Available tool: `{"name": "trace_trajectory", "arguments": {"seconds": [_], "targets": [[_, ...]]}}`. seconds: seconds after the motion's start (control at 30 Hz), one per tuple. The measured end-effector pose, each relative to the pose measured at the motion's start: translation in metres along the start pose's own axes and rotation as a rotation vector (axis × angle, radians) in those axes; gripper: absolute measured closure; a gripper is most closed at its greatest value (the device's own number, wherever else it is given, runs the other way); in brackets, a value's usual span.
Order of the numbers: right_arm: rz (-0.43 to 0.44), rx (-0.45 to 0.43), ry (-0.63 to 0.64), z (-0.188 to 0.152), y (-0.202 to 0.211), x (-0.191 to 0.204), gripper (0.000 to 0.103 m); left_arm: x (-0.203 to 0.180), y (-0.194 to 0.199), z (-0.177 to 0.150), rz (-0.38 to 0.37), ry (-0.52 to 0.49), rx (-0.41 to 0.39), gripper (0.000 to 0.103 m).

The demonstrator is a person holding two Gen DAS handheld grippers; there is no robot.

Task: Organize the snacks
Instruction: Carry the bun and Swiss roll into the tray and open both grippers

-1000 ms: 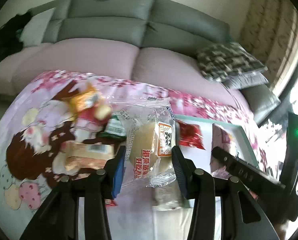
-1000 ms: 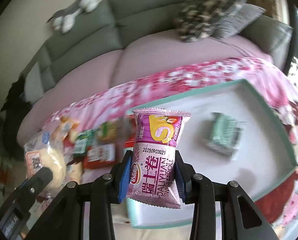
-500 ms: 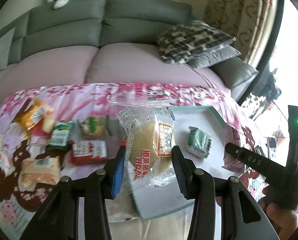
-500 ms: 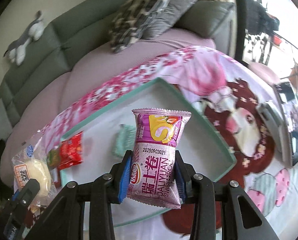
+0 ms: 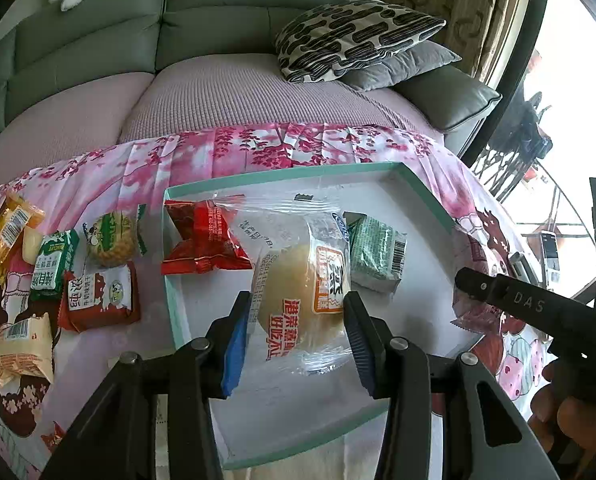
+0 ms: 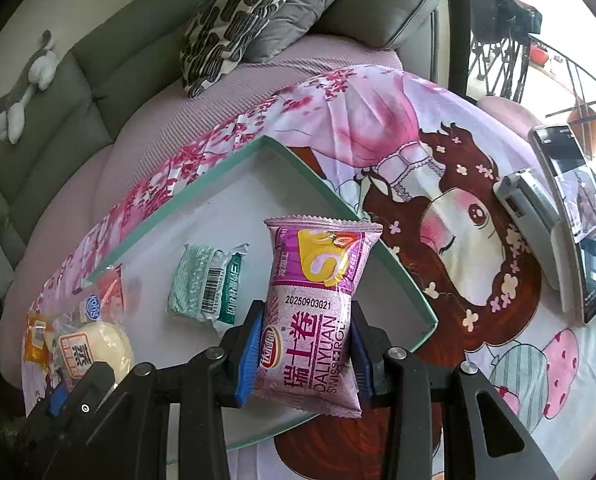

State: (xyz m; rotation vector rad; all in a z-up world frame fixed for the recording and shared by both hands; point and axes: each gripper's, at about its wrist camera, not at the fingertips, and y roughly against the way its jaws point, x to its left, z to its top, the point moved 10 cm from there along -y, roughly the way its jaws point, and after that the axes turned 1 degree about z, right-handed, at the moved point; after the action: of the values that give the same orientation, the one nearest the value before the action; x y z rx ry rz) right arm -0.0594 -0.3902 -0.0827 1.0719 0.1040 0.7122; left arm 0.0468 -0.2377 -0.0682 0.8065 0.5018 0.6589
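Left gripper [image 5: 295, 334]: jaws clamped on a clear-wrapped bun [image 5: 304, 296], held above the teal-rimmed tray [image 5: 285, 172]. The wrapper's top edge hides part of what's behind it. Right gripper [image 6: 304, 354]: jaws squeezed onto the lower half of a purple swiss roll pack [image 6: 318, 308], also over the tray, near its right rim; the pack's bottom corners stick out past the pads.

In the tray: a red packet [image 5: 201, 238] at the left edge and a green packet [image 5: 376, 254], both partly covered by the bun wrapper in the left view.

Outside the tray, on the pink printed cloth [image 5: 109, 176], a loose bunch of other snacks [image 5: 97, 292], labels mostly too small to read. Far right there's a phone [image 6: 574, 216] and some grey device beside it, can't tell what. Sofa [image 5: 225, 20] w/ cushions behind.
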Motion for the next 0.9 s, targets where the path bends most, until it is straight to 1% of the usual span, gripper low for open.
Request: {"name": "trace_trajectory", "arguments": {"seconds": [0.07, 0.1, 0.13, 0.2, 0.23, 0.3, 0.37, 0.4, 0.43, 0.47, 0.5, 0.53, 0.57, 0.6, 0.67, 0.77, 0.9], "targets": [[-0.002, 0.004, 0.009, 0.0, -0.001, 0.002, 0.059, 0.001, 0.001, 0.001, 0.006, 0.002, -0.001, 0.051], [-0.002, 0.004, 0.011, 0.0, -0.001, 0.002, 0.059, 0.003, 0.003, 0.001, 0.012, 0.004, -0.004, 0.043], [-0.003, 0.005, 0.012, 0.0, -0.001, 0.002, 0.059, 0.004, 0.004, 0.002, 0.016, 0.004, -0.007, 0.038], [-0.006, 0.006, 0.015, 0.0, -0.001, 0.003, 0.058, 0.006, 0.01, 0.005, 0.025, 0.001, -0.021, 0.037], [-0.008, 0.006, 0.018, 0.0, -0.001, 0.003, 0.055, 0.008, 0.012, 0.006, 0.031, 0.002, -0.025, 0.037], [-0.01, 0.006, 0.026, 0.0, 0.0, 0.005, 0.048, 0.014, 0.016, 0.007, 0.045, 0.012, -0.03, 0.037], [-0.012, 0.006, 0.034, 0.0, 0.0, 0.006, 0.031, 0.023, 0.02, 0.008, 0.056, 0.039, -0.029, 0.031], [-0.012, 0.007, 0.041, 0.0, 0.0, 0.008, 0.029, 0.03, 0.022, 0.008, 0.067, 0.058, -0.03, 0.025], [-0.012, 0.009, 0.045, 0.0, 0.0, 0.009, 0.027, 0.035, 0.024, 0.009, 0.077, 0.072, -0.032, 0.021], [-0.013, 0.013, 0.052, -0.001, -0.001, 0.01, 0.024, 0.043, 0.027, 0.009, 0.094, 0.092, -0.036, 0.02], [-0.015, 0.014, 0.057, -0.002, -0.002, 0.011, 0.021, 0.052, 0.029, 0.009, 0.113, 0.112, -0.042, 0.017], [-0.017, 0.014, 0.063, -0.002, -0.002, 0.012, 0.016, 0.061, 0.032, 0.009, 0.134, 0.13, -0.046, 0.014], [-0.021, 0.014, 0.073, -0.003, -0.003, 0.013, 0.011, 0.072, 0.035, 0.009, 0.167, 0.15, -0.05, 0.012], [-0.023, 0.013, 0.079, -0.003, -0.003, 0.014, 0.009, 0.084, 0.039, 0.008, 0.206, 0.168, -0.057, 0.01], [-0.026, 0.009, 0.093, -0.003, -0.002, 0.018, 0.001, 0.106, 0.046, 0.006, 0.283, 0.193, -0.065, 0.007], [-0.03, 0.0, 0.116, -0.004, -0.001, 0.023, 0.0, 0.144, 0.059, -0.001, 0.394, 0.242, -0.074, 0.006], [-0.031, -0.02, 0.152, -0.004, 0.003, 0.036, 0.0, 0.187, 0.078, -0.011, 0.487, 0.31, -0.08, 0.005]]}}
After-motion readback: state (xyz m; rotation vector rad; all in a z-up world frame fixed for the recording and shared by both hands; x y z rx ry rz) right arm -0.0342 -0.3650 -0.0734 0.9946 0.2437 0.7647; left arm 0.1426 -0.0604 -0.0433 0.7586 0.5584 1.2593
